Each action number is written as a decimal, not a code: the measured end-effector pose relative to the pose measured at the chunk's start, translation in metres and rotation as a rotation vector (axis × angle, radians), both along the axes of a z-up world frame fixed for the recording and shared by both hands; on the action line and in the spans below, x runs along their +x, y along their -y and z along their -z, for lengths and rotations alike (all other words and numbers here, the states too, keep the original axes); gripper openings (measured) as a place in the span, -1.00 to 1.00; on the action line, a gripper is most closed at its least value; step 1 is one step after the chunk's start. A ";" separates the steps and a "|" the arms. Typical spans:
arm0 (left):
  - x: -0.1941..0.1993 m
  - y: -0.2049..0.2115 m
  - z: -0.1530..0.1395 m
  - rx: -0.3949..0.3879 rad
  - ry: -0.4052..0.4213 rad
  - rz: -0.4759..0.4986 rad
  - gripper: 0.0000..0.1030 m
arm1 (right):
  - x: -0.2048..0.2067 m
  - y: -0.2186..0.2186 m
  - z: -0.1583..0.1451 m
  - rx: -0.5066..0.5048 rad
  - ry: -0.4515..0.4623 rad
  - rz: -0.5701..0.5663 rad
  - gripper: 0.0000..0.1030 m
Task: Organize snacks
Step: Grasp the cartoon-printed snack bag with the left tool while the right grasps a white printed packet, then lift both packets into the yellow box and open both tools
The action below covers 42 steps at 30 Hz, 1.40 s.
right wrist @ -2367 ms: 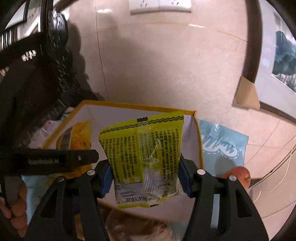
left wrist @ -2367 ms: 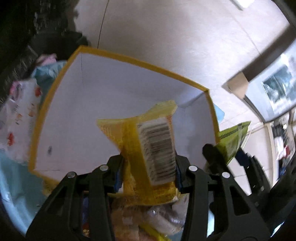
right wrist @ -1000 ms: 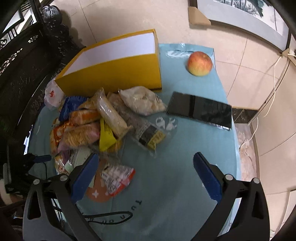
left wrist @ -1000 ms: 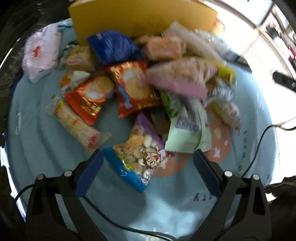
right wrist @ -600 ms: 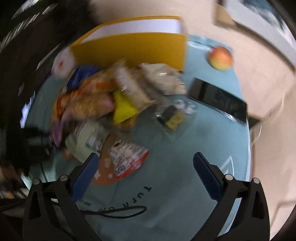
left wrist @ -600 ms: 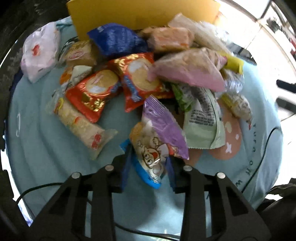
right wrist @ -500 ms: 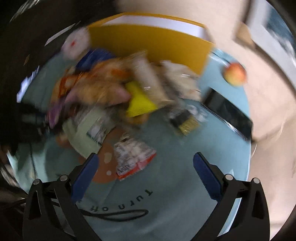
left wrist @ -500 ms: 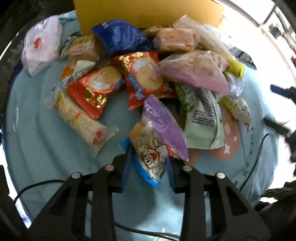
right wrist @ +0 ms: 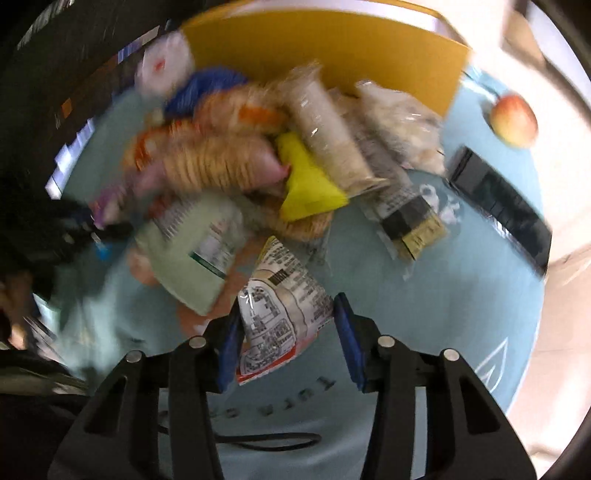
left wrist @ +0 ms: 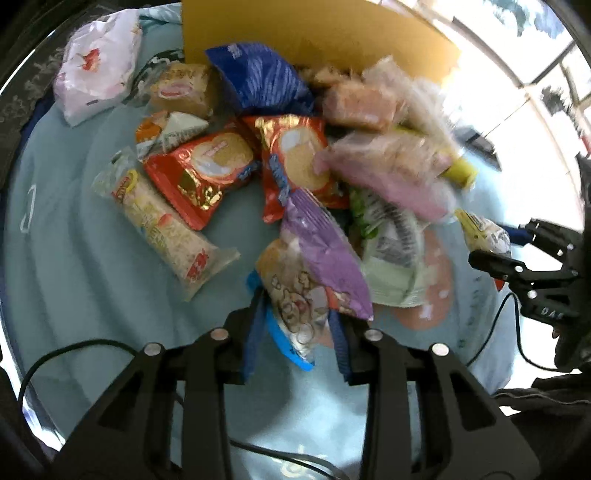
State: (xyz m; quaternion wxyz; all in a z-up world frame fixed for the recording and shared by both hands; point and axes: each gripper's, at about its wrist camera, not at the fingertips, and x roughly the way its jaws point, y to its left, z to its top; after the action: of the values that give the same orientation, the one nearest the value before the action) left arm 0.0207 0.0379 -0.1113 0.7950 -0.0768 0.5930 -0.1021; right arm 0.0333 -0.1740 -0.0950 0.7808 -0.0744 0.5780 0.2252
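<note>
A heap of snack packets (left wrist: 295,147) lies on a light blue tablecloth (left wrist: 92,277) in front of a yellow box (left wrist: 314,33). My left gripper (left wrist: 295,306) points down. Its jaws are closing, pads pressed on a purple and blue cartoon snack packet (left wrist: 310,269) at the heap's near edge. My right gripper (right wrist: 288,306) also points down with jaws closing. A white packet with a red edge (right wrist: 280,314) sits between them, both pads touching its sides. The same heap (right wrist: 240,158) and box (right wrist: 332,48) appear blurred in the right wrist view.
An apple (right wrist: 513,120) and a black phone (right wrist: 498,206) lie on the cloth right of the heap. A pink-and-white bag (left wrist: 96,55) sits at the far left by the box. A black cable (left wrist: 74,347) runs along the near edge.
Both grippers dropped their yellow packets and came down over the heap. The left one closed on the purple packet. The right one swung in, sank and closed from wide open around the white packet.
</note>
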 end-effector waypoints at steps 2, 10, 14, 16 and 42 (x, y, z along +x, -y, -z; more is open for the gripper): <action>-0.003 -0.004 -0.010 -0.027 0.016 -0.008 -0.45 | 0.002 0.013 -0.013 0.064 -0.013 0.038 -0.08; 0.001 -0.001 -0.023 -0.036 0.036 -0.001 -0.54 | 0.005 0.020 -0.042 0.152 -0.002 0.064 -0.08; 0.005 0.014 -0.009 0.028 0.033 0.054 0.05 | 0.000 0.015 -0.043 0.156 -0.010 0.047 -0.08; 0.007 0.024 -0.003 0.033 0.028 0.076 0.05 | 0.001 0.015 -0.040 0.152 -0.010 0.040 -0.08; 0.019 0.009 -0.090 -0.131 0.188 -0.003 -0.20 | 0.033 0.019 -0.099 0.318 0.154 0.084 -0.07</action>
State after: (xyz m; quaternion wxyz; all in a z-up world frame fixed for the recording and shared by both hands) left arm 0.0396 0.0291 -0.0209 0.8404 -0.1197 0.5080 -0.1463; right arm 0.0660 -0.1934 0.0042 0.8333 0.0570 0.4763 0.2746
